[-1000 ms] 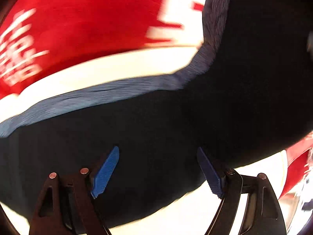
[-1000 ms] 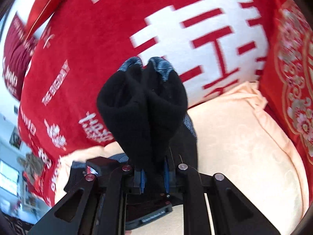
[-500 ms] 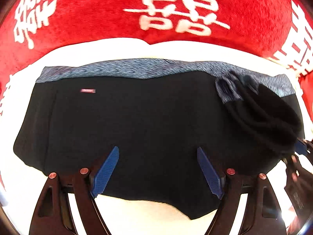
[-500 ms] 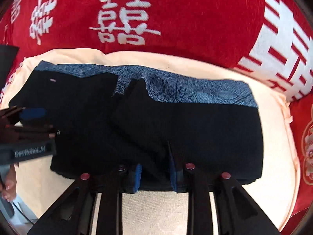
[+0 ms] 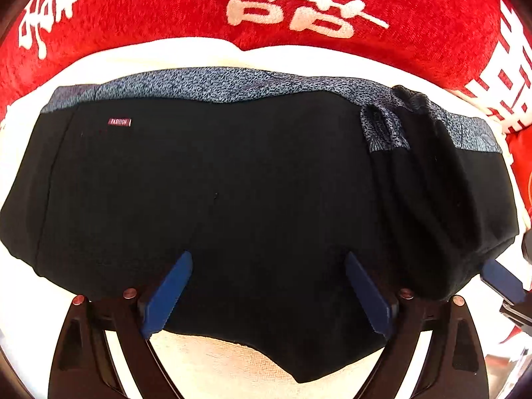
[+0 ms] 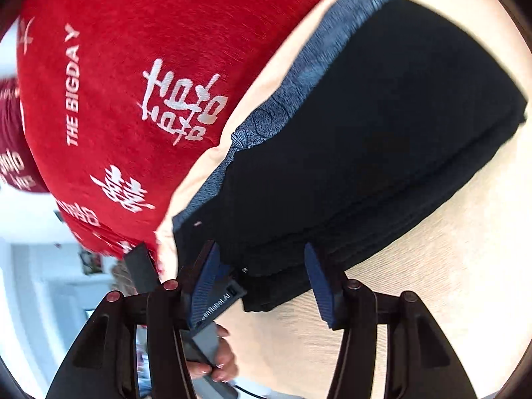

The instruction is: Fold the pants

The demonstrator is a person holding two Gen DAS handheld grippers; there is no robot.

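Black pants (image 5: 232,183) with a blue-grey speckled waistband (image 5: 206,83) lie folded on a cream cushion (image 5: 216,365). A bunched fold with a turned-up piece of waistband lies on their right side (image 5: 425,173). My left gripper (image 5: 269,292) is open and empty above the near edge of the pants. In the right wrist view the pants (image 6: 382,133) show as a stacked fold. My right gripper (image 6: 266,282) is open at their near corner, holding nothing. One blue pad of the right gripper shows at the right edge of the left wrist view (image 5: 502,281).
A red cushion with white characters (image 5: 299,6) stands behind the pants; it also shows in the right wrist view (image 6: 133,83). The left gripper's body and the hand holding it (image 6: 212,349) sit beside my right gripper. A room shows at lower left.
My right gripper laid the bunched pant leg down on the pants, opened and let go. It then swung toward the left corner. My left gripper stayed open and drew back a little.
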